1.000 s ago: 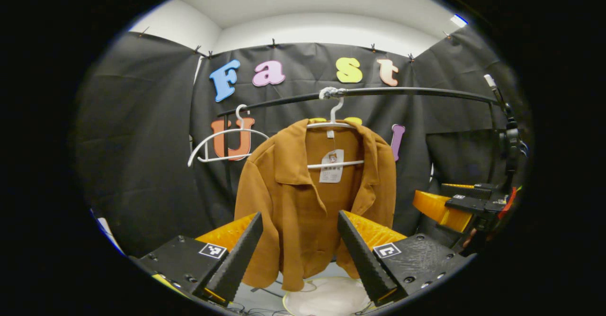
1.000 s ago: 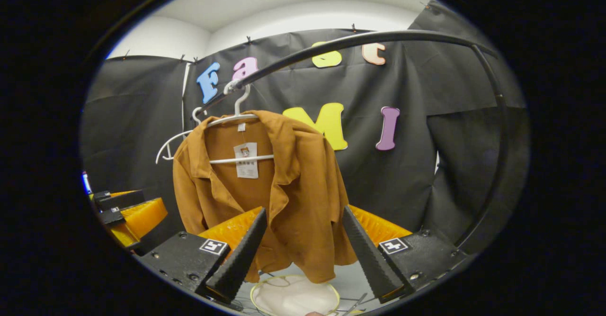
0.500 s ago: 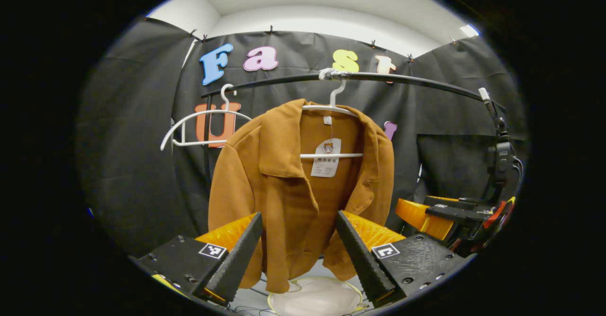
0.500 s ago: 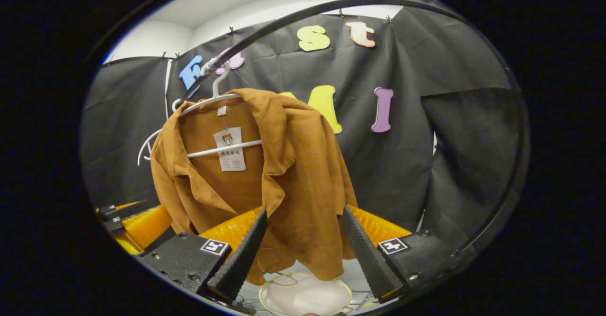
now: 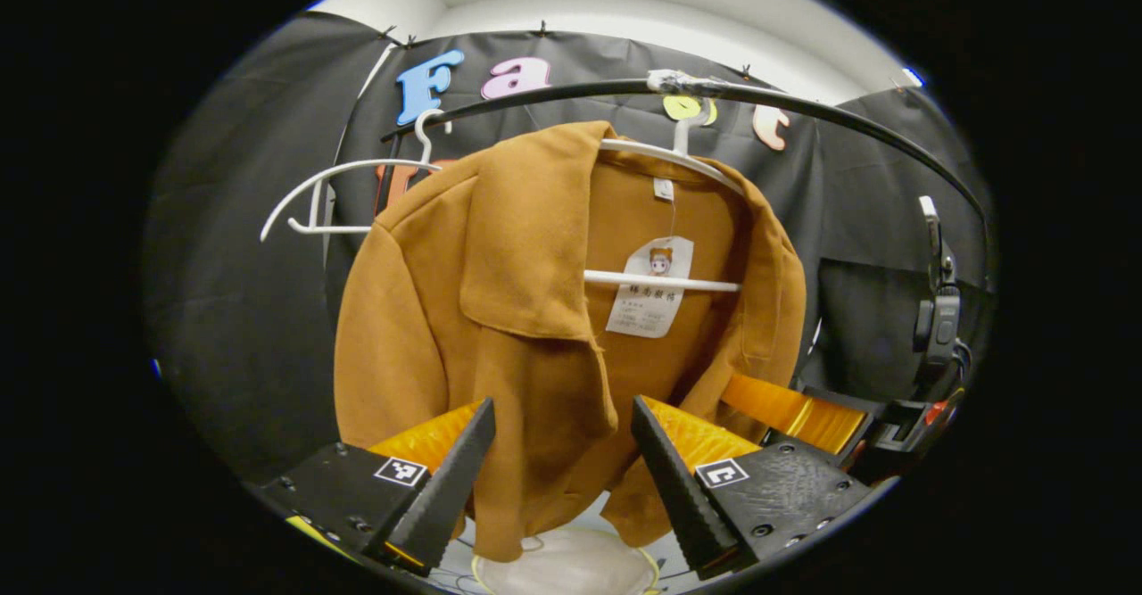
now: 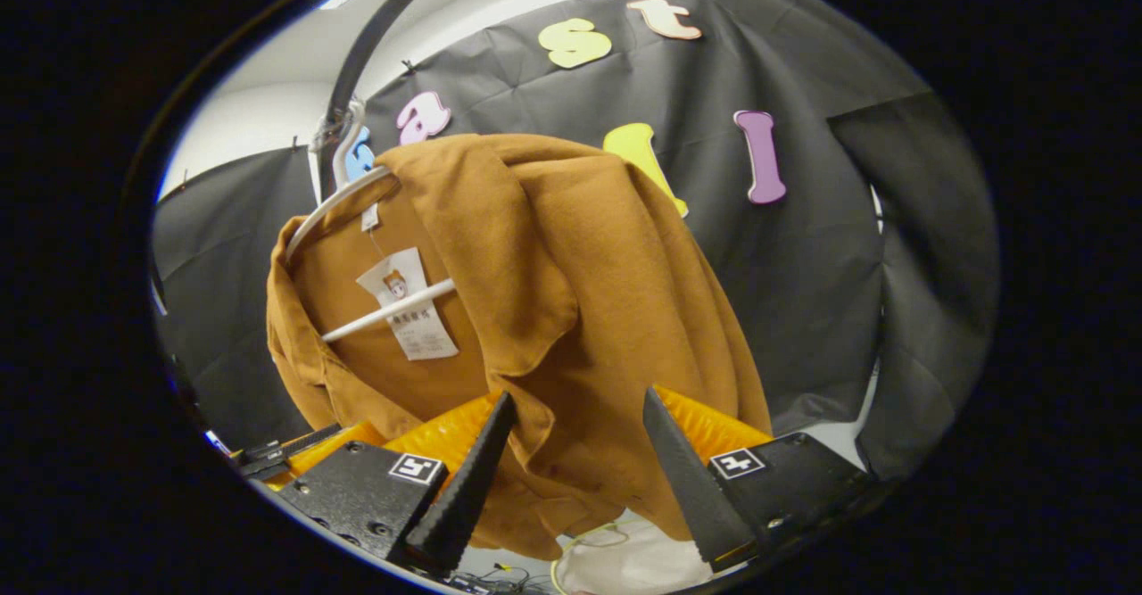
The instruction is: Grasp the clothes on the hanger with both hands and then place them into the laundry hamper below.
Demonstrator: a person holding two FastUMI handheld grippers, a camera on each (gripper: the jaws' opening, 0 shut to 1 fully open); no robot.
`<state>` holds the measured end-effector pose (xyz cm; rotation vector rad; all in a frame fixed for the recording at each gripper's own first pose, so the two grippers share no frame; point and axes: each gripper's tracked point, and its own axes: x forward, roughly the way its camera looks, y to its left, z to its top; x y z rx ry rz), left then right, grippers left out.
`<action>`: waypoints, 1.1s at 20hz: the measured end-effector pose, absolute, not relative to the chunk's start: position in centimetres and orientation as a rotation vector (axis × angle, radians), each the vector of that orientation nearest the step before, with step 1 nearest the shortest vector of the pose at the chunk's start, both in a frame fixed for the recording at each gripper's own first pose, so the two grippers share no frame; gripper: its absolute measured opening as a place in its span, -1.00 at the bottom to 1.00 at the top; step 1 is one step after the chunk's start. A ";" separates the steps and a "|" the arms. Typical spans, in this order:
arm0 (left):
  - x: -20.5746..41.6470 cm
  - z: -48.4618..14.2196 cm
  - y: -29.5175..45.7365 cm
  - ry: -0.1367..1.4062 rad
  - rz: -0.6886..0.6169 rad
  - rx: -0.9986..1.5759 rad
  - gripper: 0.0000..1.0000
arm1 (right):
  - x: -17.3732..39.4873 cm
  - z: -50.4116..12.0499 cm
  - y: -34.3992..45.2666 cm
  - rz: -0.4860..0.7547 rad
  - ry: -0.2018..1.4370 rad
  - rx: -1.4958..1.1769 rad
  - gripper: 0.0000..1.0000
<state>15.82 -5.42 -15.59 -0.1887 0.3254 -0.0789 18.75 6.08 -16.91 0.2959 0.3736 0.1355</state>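
Observation:
A brown jacket hangs open on a white hanger from a black rail, with a paper tag at its neck. My left gripper is open, its fingers reaching toward the jacket's front panel below the collar, cloth in line between them. My right gripper is open too, just short of the jacket's other front panel. Farther off at the right of the left gripper view is the right gripper. A white laundry hamper lies below the jacket.
A bare white hanger hangs on the same rail beside the jacket. The rail curves overhead close to the right gripper. A black device is clamped on a post at the right. Cables lie on the floor by the hamper.
Both grippers have moved forward and closer to the jacket, which now looms larger in both views. The right gripper view has tilted. Both grippers stay open.

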 end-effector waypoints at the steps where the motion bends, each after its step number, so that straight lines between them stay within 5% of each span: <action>1: 16.4 -15.7 -5.3 0.331 -0.064 -0.204 0.87 | 19.2 -16.9 6.3 0.144 0.372 0.283 0.88; 2: 16.9 -15.8 -5.0 0.335 -0.050 -0.221 0.70 | 19.9 -16.9 6.4 0.151 0.374 0.280 0.89; 3: 17.4 -15.9 -4.9 0.341 -0.037 -0.241 1.00 | 20.3 -17.0 6.6 0.155 0.380 0.285 0.89; 5: 18.3 -16.1 -4.7 0.349 -0.019 -0.270 0.88 | 21.0 -17.0 7.1 0.171 0.391 0.319 0.80; 13: 20.4 -16.5 -4.3 0.368 0.029 -0.331 1.00 | 23.6 -15.5 9.3 0.249 0.373 0.364 0.80; 17: 20.9 -16.6 -3.9 0.372 0.058 -0.359 0.68 | 24.2 -15.7 8.9 0.245 0.389 0.387 0.82; 20: 21.4 -16.9 -4.0 0.382 0.077 -0.380 0.12 | 24.6 -16.5 7.6 0.230 0.414 0.407 0.34; 22: 21.0 -16.9 -3.7 0.383 0.090 -0.374 0.15 | 24.4 -16.9 5.6 0.180 0.415 0.408 0.07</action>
